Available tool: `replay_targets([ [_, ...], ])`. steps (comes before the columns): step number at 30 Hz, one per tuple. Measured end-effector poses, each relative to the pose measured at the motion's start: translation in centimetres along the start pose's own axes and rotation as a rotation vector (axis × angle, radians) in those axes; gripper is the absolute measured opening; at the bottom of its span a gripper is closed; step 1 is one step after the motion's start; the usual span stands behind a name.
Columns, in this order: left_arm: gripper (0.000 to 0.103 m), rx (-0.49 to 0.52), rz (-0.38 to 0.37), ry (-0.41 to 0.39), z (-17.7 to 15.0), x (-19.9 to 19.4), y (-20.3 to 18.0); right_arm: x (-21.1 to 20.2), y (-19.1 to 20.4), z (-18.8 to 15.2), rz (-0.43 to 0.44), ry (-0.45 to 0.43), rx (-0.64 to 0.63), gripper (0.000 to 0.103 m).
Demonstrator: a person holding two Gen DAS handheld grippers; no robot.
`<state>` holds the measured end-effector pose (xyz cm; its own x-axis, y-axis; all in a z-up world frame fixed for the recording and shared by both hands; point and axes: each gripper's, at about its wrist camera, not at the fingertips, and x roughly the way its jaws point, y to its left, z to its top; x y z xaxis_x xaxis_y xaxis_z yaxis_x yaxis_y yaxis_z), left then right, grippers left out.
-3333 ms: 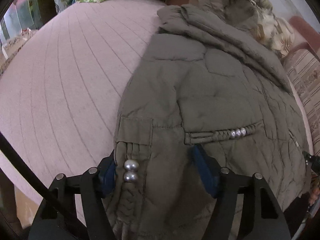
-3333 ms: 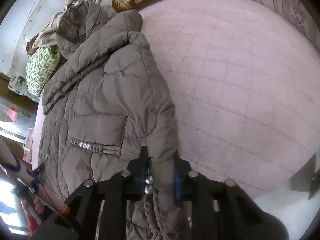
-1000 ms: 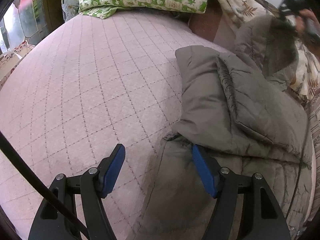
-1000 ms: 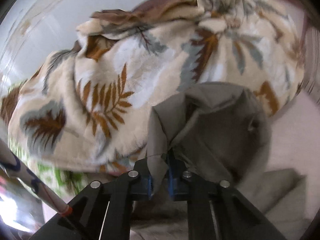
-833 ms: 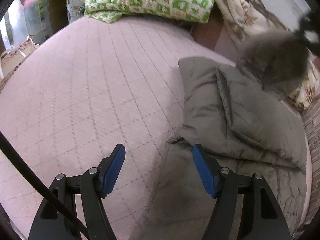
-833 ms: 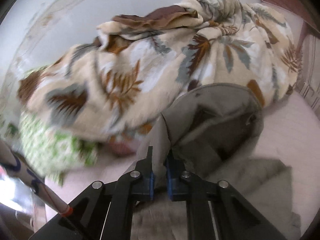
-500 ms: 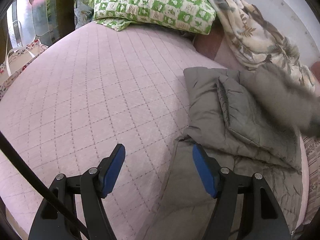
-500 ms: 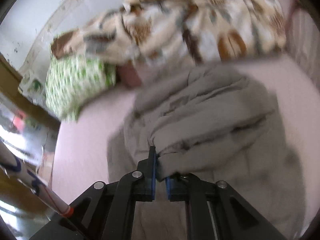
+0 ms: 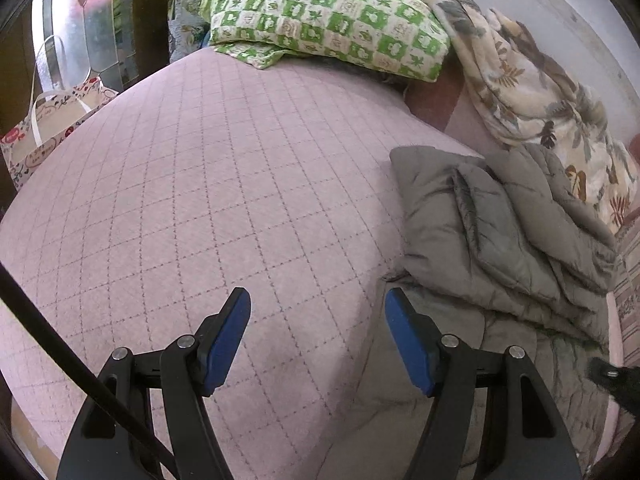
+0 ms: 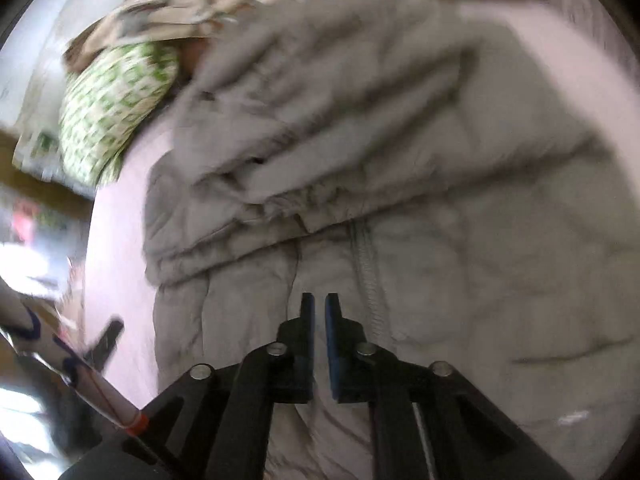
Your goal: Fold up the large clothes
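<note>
A grey-olive quilted coat (image 9: 508, 240) lies on the right side of the pink quilted bed (image 9: 200, 184), its upper part folded down over its lower part. My left gripper (image 9: 318, 332) is open and empty above the bed, its right finger just over the coat's left edge. In the blurred right wrist view the coat (image 10: 420, 208) fills the frame, with a zipper line down the middle. My right gripper (image 10: 320, 320) hovers just above it with the jaws nearly closed and nothing between them.
A green-and-white checked pillow (image 9: 332, 16) and a leaf-print blanket (image 9: 528, 80) lie at the head of the bed. A printed tote bag (image 9: 44, 120) stands off the bed's left edge. A striped cushion (image 9: 628, 308) borders the right.
My right gripper carried the coat's hood end down onto the lower half, let it go and pulled back. The left gripper stayed open and rose slightly.
</note>
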<state>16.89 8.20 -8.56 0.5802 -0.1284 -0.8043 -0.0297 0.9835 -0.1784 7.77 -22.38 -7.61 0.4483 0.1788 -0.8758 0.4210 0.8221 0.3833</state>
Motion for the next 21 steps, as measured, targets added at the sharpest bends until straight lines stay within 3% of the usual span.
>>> replay_targets([
  [1,0.069,-0.008,-0.004,0.003,0.1,0.1,0.0,-1.7,0.5,-0.1,-0.013,-0.029,-0.045,0.022],
  [2,0.069,-0.012,-0.009,0.006,0.2,0.1,0.0,-3.1,0.9,0.1,-0.023,-0.059,-0.080,0.036],
  [4,0.069,-0.007,-0.011,0.011,0.2,0.3,-0.5,-5.4,2.0,0.9,-0.063,-0.142,-0.131,0.048],
  [6,0.069,0.011,-0.006,0.011,0.0,0.4,-1.0,-7.2,3.6,3.0,-0.128,-0.263,-0.185,0.050],
  [12,0.069,0.089,0.025,-0.018,-0.5,0.2,-2.6,-3.8,5.5,10.5,-0.317,-0.371,-0.204,0.050],
  [15,0.069,0.106,0.018,-0.028,-0.5,-0.1,-2.9,0.4,4.9,11.4,-0.401,-0.306,-0.222,0.050],
  [17,0.069,0.112,-0.006,-0.039,-0.3,-0.4,-3.1,3.8,3.3,10.4,-0.356,-0.177,-0.180,0.050],
  [19,0.069,0.114,-0.028,-0.053,-0.3,-0.6,-3.3,6.0,2.6,8.7,-0.352,-0.111,-0.192,0.050],
  [21,0.069,0.116,-0.047,-0.065,-0.3,-0.9,-3.5,6.8,2.9,7.1,-0.394,-0.120,-0.267,0.049],
])
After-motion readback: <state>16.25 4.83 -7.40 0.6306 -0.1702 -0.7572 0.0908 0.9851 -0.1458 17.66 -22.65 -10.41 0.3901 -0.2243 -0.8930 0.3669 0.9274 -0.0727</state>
